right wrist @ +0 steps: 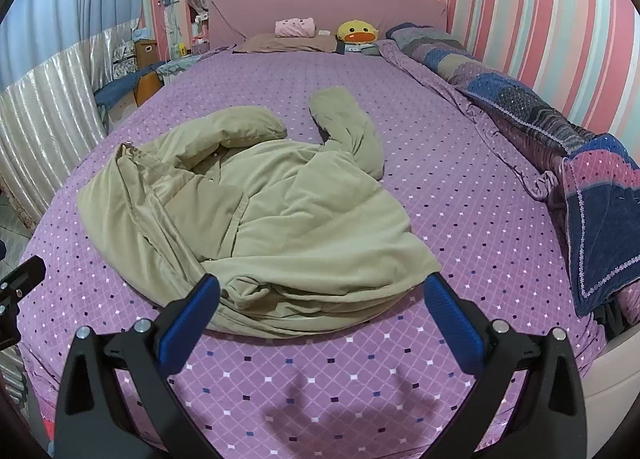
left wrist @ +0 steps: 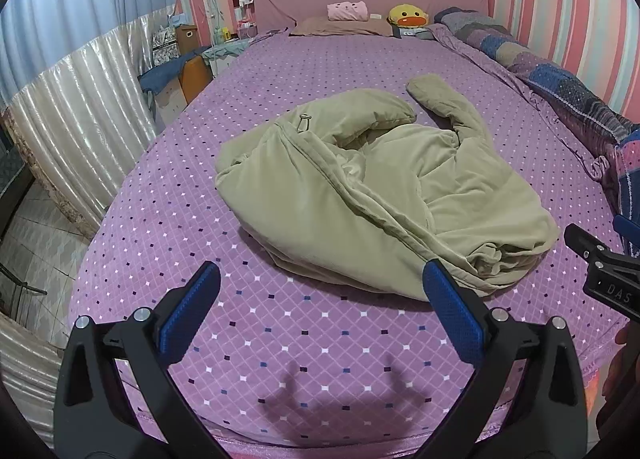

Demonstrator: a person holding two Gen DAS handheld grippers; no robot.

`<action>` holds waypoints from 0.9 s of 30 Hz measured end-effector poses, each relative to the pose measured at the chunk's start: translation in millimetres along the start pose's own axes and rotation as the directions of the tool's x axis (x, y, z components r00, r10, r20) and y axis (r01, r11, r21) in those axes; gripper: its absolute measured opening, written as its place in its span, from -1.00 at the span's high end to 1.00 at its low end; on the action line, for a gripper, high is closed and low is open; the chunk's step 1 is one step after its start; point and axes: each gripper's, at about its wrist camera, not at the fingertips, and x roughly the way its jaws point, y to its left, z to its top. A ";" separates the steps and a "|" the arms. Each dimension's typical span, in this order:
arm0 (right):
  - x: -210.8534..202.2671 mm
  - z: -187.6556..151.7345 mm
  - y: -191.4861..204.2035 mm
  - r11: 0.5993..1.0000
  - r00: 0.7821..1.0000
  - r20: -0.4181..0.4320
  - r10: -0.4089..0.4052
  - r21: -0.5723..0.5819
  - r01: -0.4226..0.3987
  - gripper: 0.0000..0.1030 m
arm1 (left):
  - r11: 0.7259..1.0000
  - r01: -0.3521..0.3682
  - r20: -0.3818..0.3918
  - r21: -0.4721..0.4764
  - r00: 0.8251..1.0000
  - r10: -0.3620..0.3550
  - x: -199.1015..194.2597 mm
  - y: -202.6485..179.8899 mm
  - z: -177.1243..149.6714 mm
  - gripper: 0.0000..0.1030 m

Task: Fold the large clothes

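A bulky khaki padded jacket (left wrist: pixel 384 187) lies crumpled in the middle of the purple diamond-patterned bed (left wrist: pixel 200 163), one sleeve (left wrist: pixel 448 107) stretched toward the headboard. In the right wrist view the same jacket (right wrist: pixel 280 215) fills the centre, its hem bunched just ahead of the fingers, on the bed (right wrist: pixel 460 187). My left gripper (left wrist: pixel 322 291) hovers open above the bed's near edge, just short of the jacket's hem, with nothing between its blue pads. My right gripper (right wrist: pixel 322 303) is open too, its pads flanking the bunched hem from above. The right gripper's black body (left wrist: pixel 608 263) shows at the left view's right edge.
A rolled patchwork quilt (right wrist: pixel 560 131) runs along the bed's right side against the striped wall. Pillows, a pink cushion (left wrist: pixel 347 11) and a yellow duck plush (left wrist: pixel 408 17) sit by the pink headboard. Curtains, boxes and tiled floor (left wrist: pixel 36 243) lie left of the bed.
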 end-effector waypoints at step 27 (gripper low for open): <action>4.6 -2.0 2.5 1.000 1.000 -0.007 -0.018 -0.006 0.018 -0.97 | 0.999 -0.016 -0.009 -0.031 1.000 0.015 3.1 10.2 -0.4 -0.94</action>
